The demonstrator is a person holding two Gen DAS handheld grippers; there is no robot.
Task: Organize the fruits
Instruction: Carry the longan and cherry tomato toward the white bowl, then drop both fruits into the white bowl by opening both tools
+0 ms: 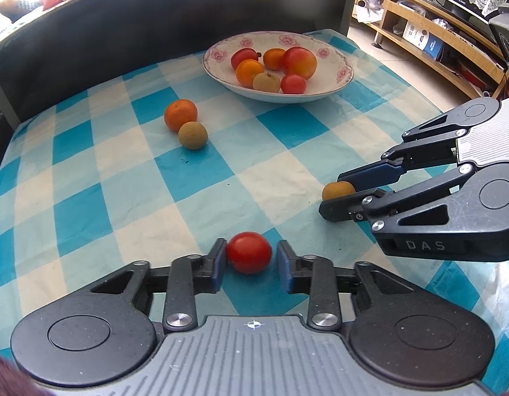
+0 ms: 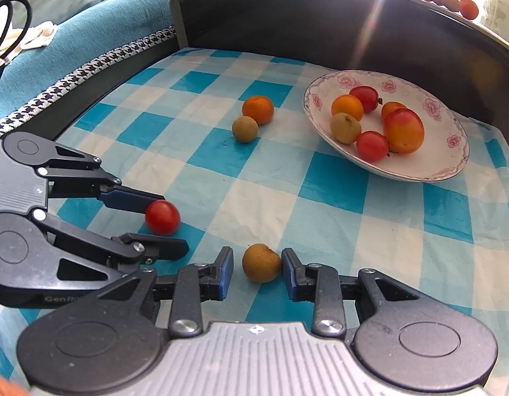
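L gripper (image 1: pixel 248 264) low over checked cloth (image 1: pixel 287 171) on worktop, jaws astride red tomato (image 1: pixel 248 252). L pad touches the fruit, R pad looks a sliver off; by my read closed on it, grip barely made. R gripper (image 2: pixel 257 272) likewise astride brown longan (image 2: pixel 261 263): R pad touching, clear gap at L pad, so not clamped yet; fruit sits on the cloth. Neither fruit lifted.

Key relation: bowl (image 1: pixel 345 76) lies far from both grippers, on the R side of cloth; R gripper is nearer to it. Bowl holds six fruits. Orange (image 1: pixel 180 114) + second longan (image 1: pixel 192 135) touching, loose at mid cloth, far-left of L gripper. Fruits round, no axis to align.
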